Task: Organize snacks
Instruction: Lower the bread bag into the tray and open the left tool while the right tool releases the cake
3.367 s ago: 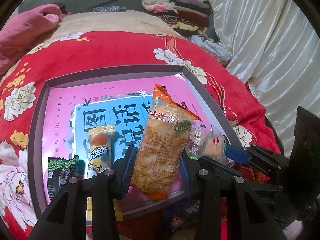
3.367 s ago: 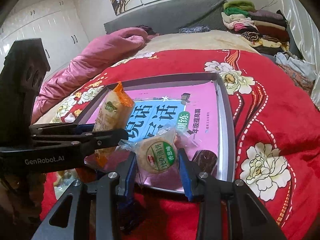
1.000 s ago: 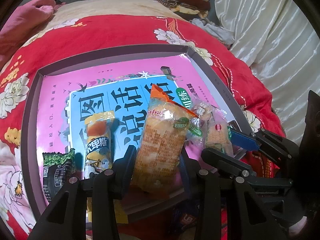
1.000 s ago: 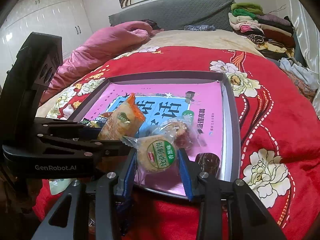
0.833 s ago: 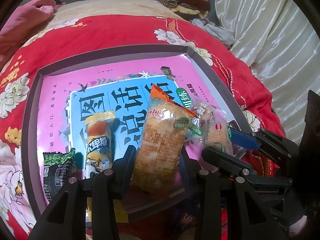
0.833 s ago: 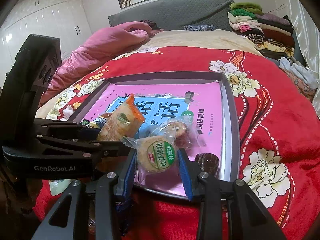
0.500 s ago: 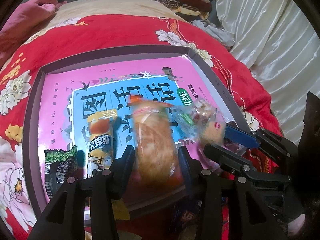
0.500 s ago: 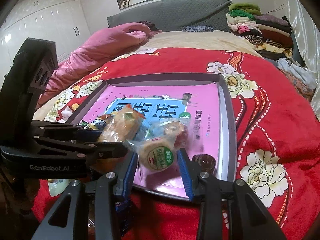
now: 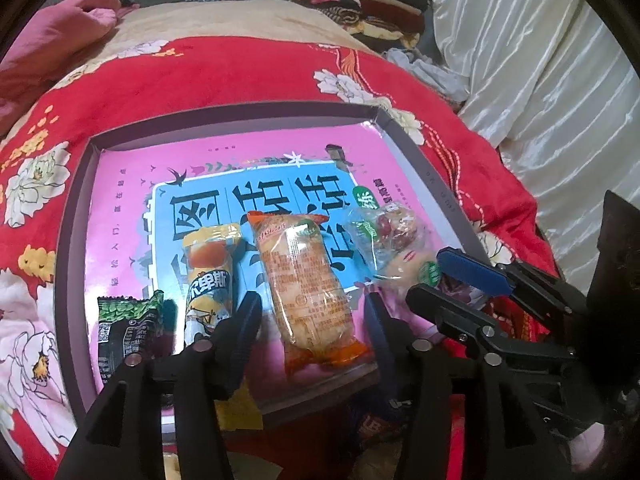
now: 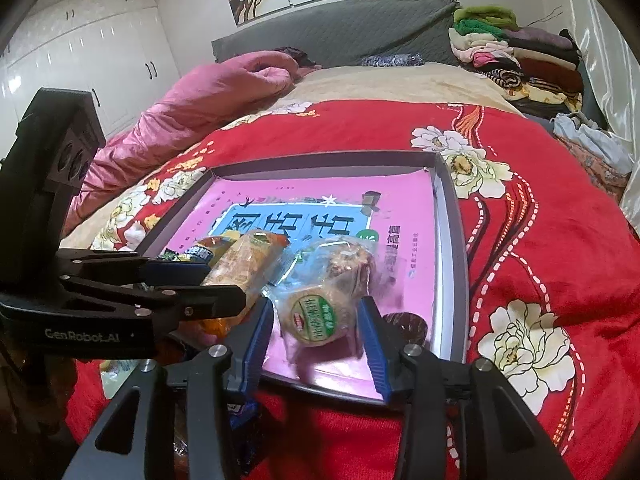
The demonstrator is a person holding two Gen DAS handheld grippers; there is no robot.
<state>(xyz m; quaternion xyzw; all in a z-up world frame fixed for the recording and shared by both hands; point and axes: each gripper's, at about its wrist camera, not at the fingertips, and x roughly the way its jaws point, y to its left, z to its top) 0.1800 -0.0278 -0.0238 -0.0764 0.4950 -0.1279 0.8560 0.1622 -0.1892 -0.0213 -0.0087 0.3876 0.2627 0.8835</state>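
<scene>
A grey tray [image 9: 72, 240] with a pink and blue book cover in it lies on the red bed. My left gripper [image 9: 312, 320] is open. The orange snack pack [image 9: 308, 284] lies flat in the tray between its fingers. A yellow pack [image 9: 210, 272] and a dark green pack [image 9: 126, 326] lie to its left. My right gripper [image 10: 318, 328] is open. The round green-label biscuit pack [image 10: 316, 316] lies in the tray between its fingers, with a clear wrapped cake [image 10: 348, 264] just behind it. A dark round snack [image 10: 406, 326] lies to the right.
The red floral blanket [image 10: 520, 240] surrounds the tray. A pink quilt [image 10: 208, 96] is at the back left, folded clothes [image 10: 516, 56] at the back right and white curtains [image 9: 540, 80] to the right. More wrappers lie on the blanket below the tray's near edge [image 9: 240, 412].
Both grippers have opened. The orange pack dropped from upright in the left gripper to flat in the tray. The biscuit pack came out of the right gripper's grip and rests in the tray.
</scene>
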